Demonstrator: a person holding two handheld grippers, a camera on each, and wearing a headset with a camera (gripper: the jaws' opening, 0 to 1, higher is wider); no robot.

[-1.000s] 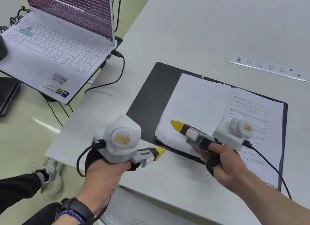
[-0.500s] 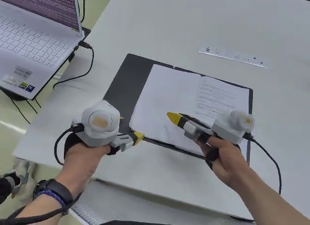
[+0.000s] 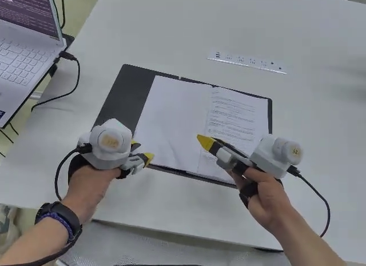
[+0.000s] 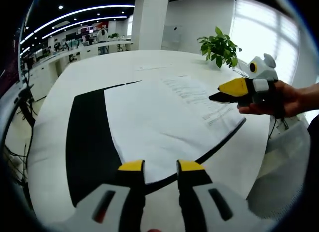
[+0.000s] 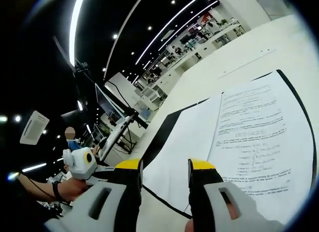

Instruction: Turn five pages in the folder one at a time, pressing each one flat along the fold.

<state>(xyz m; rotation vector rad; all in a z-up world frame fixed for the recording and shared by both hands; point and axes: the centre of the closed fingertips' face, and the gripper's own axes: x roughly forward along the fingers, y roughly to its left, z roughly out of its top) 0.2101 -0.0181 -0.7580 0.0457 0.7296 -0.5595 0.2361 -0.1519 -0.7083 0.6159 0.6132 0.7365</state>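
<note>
A black folder (image 3: 117,100) lies open on the white table. Its left page (image 3: 171,120) is blank and its right page (image 3: 237,120) is printed. My right gripper (image 3: 206,143) hovers open over the lower end of the fold, its yellow tips pointing left. My left gripper (image 3: 144,159) stands open at the folder's near left edge, by the blank page's lower corner, holding nothing. In the left gripper view the left gripper (image 4: 160,167) faces the folder (image 4: 87,137), with the right gripper (image 4: 234,90) beyond it. The right gripper (image 5: 164,167) looks over the printed page (image 5: 259,132).
A white laptop (image 3: 23,37) sits on a lower surface at the far left, its black cable (image 3: 63,88) running along the table edge. A silver socket strip (image 3: 246,63) is set in the table behind the folder. The table's near edge (image 3: 171,217) runs just under both hands.
The head camera has swung to the right, so the laptop slides out to the left. Relative to the folder, the right gripper has shifted from over the blank page to the fold.
</note>
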